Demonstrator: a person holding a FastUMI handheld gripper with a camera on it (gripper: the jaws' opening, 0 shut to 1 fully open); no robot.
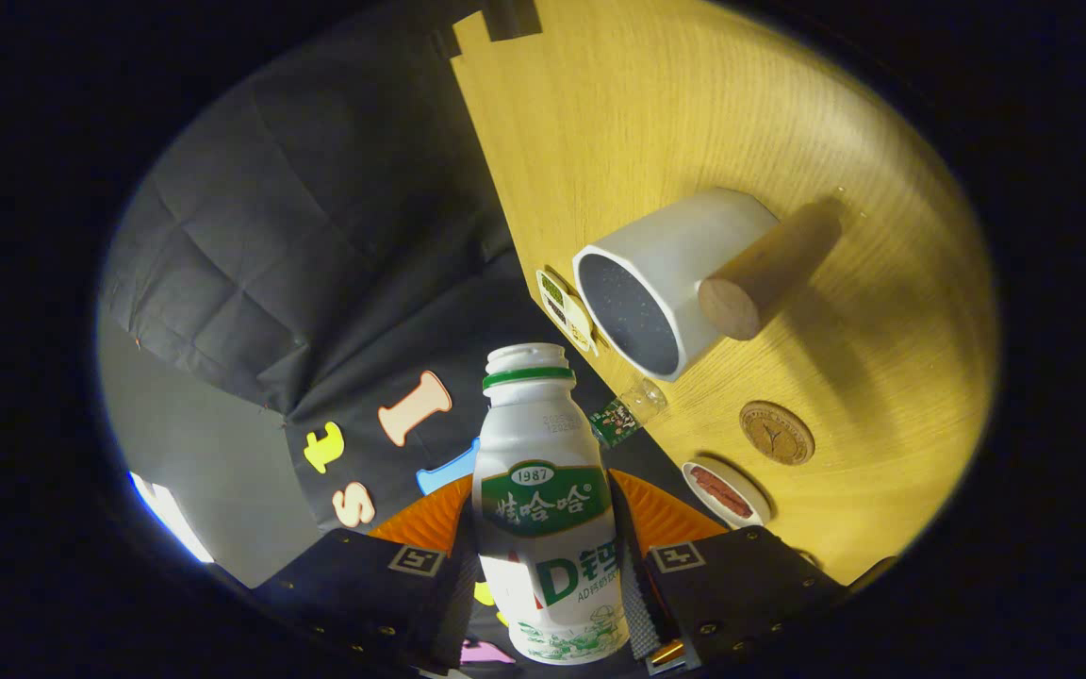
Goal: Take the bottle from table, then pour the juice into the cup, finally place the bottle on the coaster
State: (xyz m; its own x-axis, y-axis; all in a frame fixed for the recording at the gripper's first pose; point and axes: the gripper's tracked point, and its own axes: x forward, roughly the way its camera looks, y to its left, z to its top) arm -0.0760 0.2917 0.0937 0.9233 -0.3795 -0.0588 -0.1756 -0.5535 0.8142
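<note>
My gripper (545, 556) is shut on a white bottle (543, 500) with a green label and an uncapped mouth, both fingers pressing its sides. The whole view is rolled, so the bottle is tilted over and its mouth points toward the white cup (666, 273). The cup has a wooden handle (765, 273) and a dark inside, and stands on the wooden table (694, 113) just beyond the bottle's mouth. A round brown coaster (777, 433) lies on the table to the handle side of the cup, nearer my fingers. No juice stream shows.
A small white dish with reddish contents (724, 492) sits near the table edge by the coaster. A small packet (565, 309) lies against the cup's rim side, and a small clear wrapped item (626, 415) lies at the table edge. The booth's black cloth wall hangs beyond the table edge.
</note>
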